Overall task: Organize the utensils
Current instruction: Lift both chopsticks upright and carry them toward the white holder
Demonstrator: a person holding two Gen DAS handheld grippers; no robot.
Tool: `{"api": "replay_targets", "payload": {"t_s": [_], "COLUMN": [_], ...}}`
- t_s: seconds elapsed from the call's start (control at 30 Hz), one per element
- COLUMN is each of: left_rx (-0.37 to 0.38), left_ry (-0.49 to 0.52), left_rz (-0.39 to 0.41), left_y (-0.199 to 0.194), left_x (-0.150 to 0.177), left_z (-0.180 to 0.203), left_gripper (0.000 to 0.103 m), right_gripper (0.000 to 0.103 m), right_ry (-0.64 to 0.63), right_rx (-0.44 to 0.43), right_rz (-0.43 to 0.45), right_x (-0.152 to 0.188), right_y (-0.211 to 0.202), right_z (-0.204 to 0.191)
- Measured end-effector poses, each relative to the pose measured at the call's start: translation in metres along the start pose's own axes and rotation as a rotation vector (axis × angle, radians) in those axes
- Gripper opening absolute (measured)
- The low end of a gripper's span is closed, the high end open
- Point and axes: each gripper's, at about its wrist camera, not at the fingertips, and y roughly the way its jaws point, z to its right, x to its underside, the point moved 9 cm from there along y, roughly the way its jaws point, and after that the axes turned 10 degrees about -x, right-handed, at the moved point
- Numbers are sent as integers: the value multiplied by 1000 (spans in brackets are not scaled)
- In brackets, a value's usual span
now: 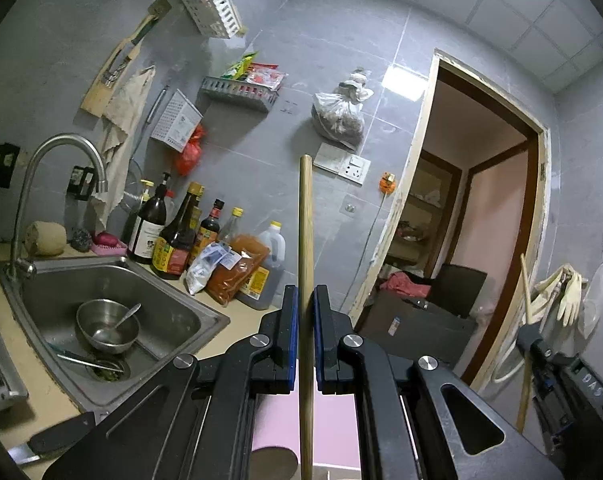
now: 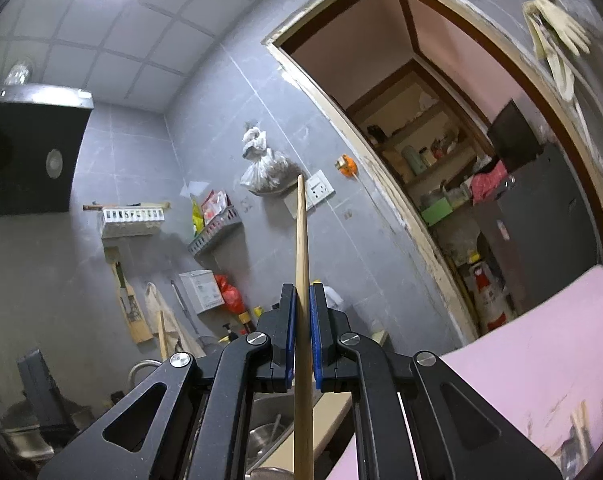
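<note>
Between each gripper's closed jaws, left gripper (image 1: 305,300) and right gripper (image 2: 302,300), one chopstick (image 1: 305,216) (image 2: 301,240) points to 12 o'clock.

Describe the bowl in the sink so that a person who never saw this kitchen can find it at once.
Start at the steel sink under the curved faucet, left of the row of sauce bottles. The bowl sits in the basin near the drain. It is the only round steel bowl there, and a metal spoon leans inside it.
</note>
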Motion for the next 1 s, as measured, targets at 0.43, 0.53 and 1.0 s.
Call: {"api": "replay_targets", "payload": {"t_s": [0.43, 0.53, 1.0], "left_rx": [-16, -16, -9], "left_ry": [-20, -15, 25], "left_rz": [-6, -9, -11], "left_y": [-2, -3, -5], "left_x": [12, 15, 25], "left_z": [0, 1, 9], "left_gripper": [5, 5, 5], "right_gripper": [5, 5, 5], "right_ry": [-3, -22, -115], "right_rx": [19, 24, 63], "right_rz": [32, 27, 32], "right_x": [-4, -1, 8], "right_y": [-1, 1, 0], "right_z": [-1, -3, -11]}}
